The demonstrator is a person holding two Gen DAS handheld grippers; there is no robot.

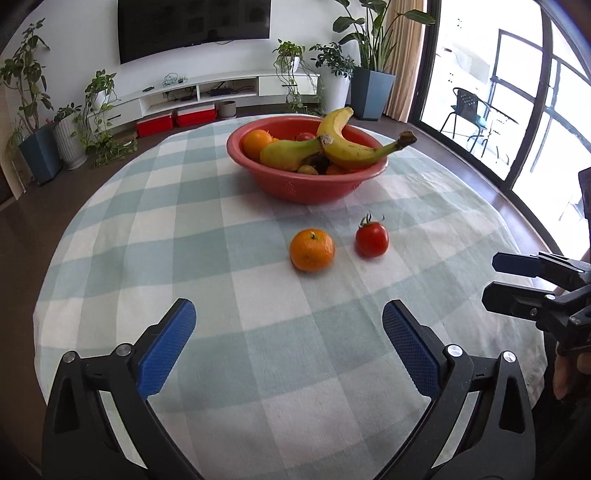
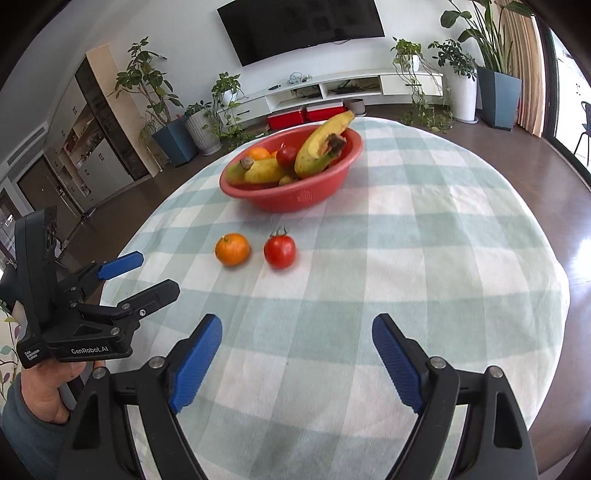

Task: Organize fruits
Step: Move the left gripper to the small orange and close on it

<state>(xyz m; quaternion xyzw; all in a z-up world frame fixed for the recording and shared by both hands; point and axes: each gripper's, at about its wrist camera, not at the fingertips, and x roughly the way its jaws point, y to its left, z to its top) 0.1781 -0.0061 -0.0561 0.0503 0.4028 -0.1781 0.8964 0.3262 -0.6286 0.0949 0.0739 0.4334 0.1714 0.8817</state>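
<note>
An orange [image 1: 312, 250] and a red tomato [image 1: 372, 239] lie side by side on the checked tablecloth [image 1: 207, 236], in front of a red bowl [image 1: 295, 188]. The bowl holds bananas [image 1: 354, 147], an orange and other fruit. My left gripper [image 1: 289, 308] is open and empty, a short way before the orange. My right gripper [image 1: 493, 278] shows at the right edge. In the right wrist view my right gripper [image 2: 297, 321] is open and empty, short of the tomato [image 2: 280, 251] and orange [image 2: 232, 249]. My left gripper [image 2: 157, 273] stands open at the left, near the bowl [image 2: 295, 199] side.
The round table's edge curves close on both sides, with dark wood floor beyond. A person's hand [image 2: 48, 387] grips the left tool. Behind stand a TV [image 1: 192, 26], a white media unit, red boxes and several potted plants. Glass doors are at the right.
</note>
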